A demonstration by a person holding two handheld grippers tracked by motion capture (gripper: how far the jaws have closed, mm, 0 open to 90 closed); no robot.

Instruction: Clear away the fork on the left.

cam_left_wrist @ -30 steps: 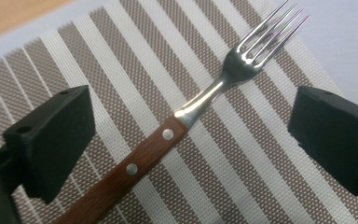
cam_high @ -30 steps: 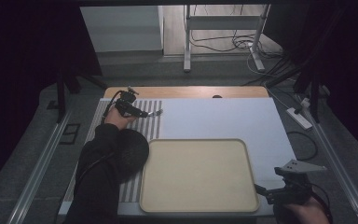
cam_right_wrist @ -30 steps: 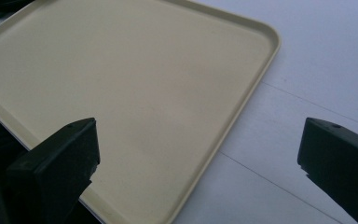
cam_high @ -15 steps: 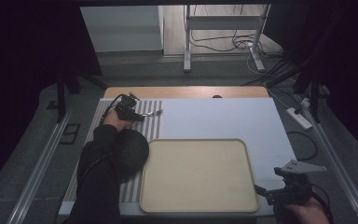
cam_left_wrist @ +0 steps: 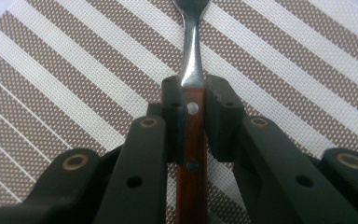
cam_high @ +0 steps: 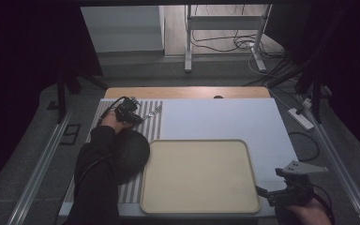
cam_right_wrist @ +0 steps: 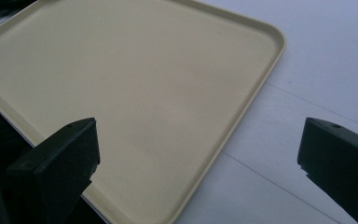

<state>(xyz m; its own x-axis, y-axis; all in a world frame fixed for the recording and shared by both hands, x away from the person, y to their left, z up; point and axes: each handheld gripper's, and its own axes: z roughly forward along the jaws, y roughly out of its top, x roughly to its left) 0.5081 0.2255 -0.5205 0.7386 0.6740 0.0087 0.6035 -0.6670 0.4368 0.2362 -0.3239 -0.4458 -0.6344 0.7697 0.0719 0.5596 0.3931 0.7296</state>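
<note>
On the striped mat (cam_high: 143, 123) at the desk's far left, the left hand-held gripper (cam_left_wrist: 196, 100), whose jaws have just been closing, pinches the fork (cam_left_wrist: 192, 70) by its wooden handle, while the right hand-held gripper (cam_right_wrist: 198, 154) hangs wide open, holding nothing, over the tray's (cam_right_wrist: 135, 84) corner.

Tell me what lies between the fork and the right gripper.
In the high view, the empty beige tray and bare white table cover lie between the fork and the right gripper.
</note>
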